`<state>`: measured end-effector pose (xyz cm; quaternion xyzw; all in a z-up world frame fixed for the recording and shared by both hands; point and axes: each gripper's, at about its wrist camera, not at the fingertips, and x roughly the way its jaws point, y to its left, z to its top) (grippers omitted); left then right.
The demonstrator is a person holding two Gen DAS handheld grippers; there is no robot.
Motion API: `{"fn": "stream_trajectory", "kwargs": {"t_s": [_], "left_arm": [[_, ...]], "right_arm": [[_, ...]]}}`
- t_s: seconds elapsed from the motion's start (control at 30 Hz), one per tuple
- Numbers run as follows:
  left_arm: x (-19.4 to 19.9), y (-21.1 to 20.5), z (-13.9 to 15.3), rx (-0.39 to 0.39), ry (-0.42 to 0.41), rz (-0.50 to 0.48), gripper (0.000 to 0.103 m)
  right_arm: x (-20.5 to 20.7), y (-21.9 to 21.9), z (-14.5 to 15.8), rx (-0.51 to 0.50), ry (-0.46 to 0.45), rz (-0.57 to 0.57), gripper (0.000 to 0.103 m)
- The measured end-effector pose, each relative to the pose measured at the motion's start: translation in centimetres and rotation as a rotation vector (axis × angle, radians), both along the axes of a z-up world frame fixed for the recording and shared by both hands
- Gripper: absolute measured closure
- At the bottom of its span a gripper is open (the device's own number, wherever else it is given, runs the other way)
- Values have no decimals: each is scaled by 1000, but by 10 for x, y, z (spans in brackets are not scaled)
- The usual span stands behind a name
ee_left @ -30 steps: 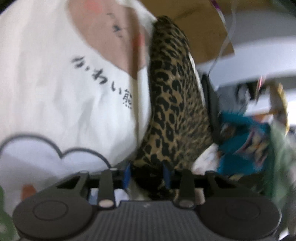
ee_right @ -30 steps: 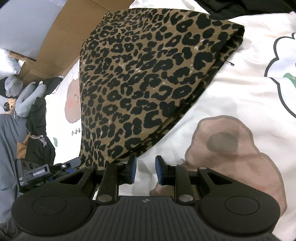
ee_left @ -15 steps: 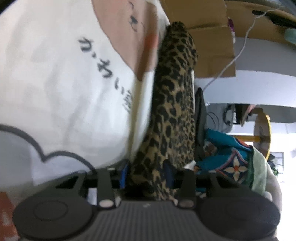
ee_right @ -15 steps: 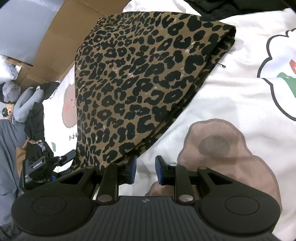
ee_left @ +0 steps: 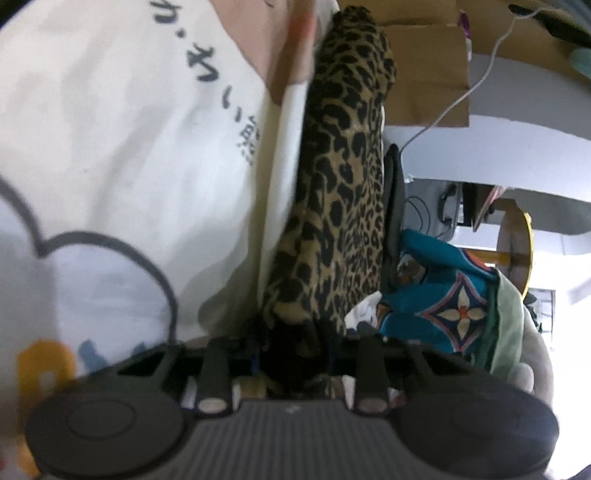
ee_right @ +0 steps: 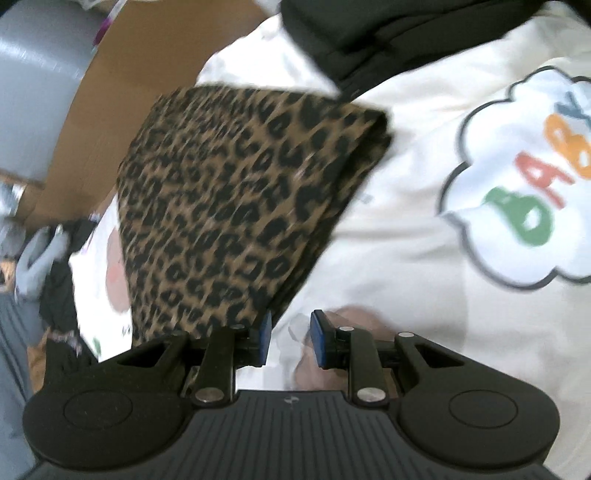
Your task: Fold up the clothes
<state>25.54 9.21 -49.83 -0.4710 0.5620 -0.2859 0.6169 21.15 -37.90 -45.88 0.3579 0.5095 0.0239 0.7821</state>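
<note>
The biggest thing is the cream blanket [ee_right: 406,240]. It is soft and white-ish, with cartoon pictures on it. In the right wrist view there is a white cloud shape [ee_right: 524,184] with bright letters in green, red and orange. A brown blob is printed low down, just past the right gripper. In the left wrist view the same blanket [ee_left: 129,147] shows dark writing and a grey cloud outline.

On top of the blanket lies the leopard cloth [ee_right: 236,206]. It is tan-brown with lots of black spots. It is folded over on itself, and you can see stacked layers along its right edge. Its far corner looks thick and rounded. It sits on the left part of the blanket, near a brown cardboard box [ee_right: 129,92]. A black garment [ee_right: 388,33] lies at the far edge of the blanket.

In the left wrist view the leopard cloth [ee_left: 340,206] looks like a tall narrow strip, seen from its edge. Beside it on the right is a teal cloth [ee_left: 443,295] with a flower pattern.

The left gripper [ee_left: 295,354] is pinching the near end of the leopard cloth, which bunches up dark between its fingers.

The right gripper [ee_right: 290,339] holds nothing. Its blue pads [ee_right: 317,338] stand a little apart, with only blanket seen between them. The left pad is right by the leopard cloth's near edge.
</note>
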Motion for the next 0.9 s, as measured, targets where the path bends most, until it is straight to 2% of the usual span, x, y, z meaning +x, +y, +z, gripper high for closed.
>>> {"fn": "stream_trajectory", "kwargs": {"t_s": [0.03, 0.1, 0.23, 0.37, 0.47, 0.53, 0.7, 0.83, 0.9], "left_arm": [[1, -2, 0, 4, 1, -4, 79], [2, -4, -2, 9, 12, -5, 89], [-1, -3, 1, 14, 10, -4, 90], [-2, -12, 1, 39, 12, -7, 87], [-2, -13, 0, 59, 12, -6, 92], [-2, -12, 3, 77, 3, -8, 96], [-2, -11, 19, 121, -47, -15, 98], [0, -5, 30, 161, -76, -1, 99], [1, 1, 35, 171, -88, 20, 99]], "right_arm": [[1, -5, 0, -5, -3, -18, 72], [2, -15, 1, -16, -11, -52, 57], [7, -37, 2, -51, -44, -112, 55], [18, -55, 2, -106, -75, -144, 54], [27, -64, -2, -127, -90, -158, 54], [33, -65, -4, -134, -98, -149, 54], [52, -61, -10, -154, -102, -105, 54], [56, -33, -4, -317, -115, 18, 53], [56, -26, -2, -352, -118, 53, 53]]}}
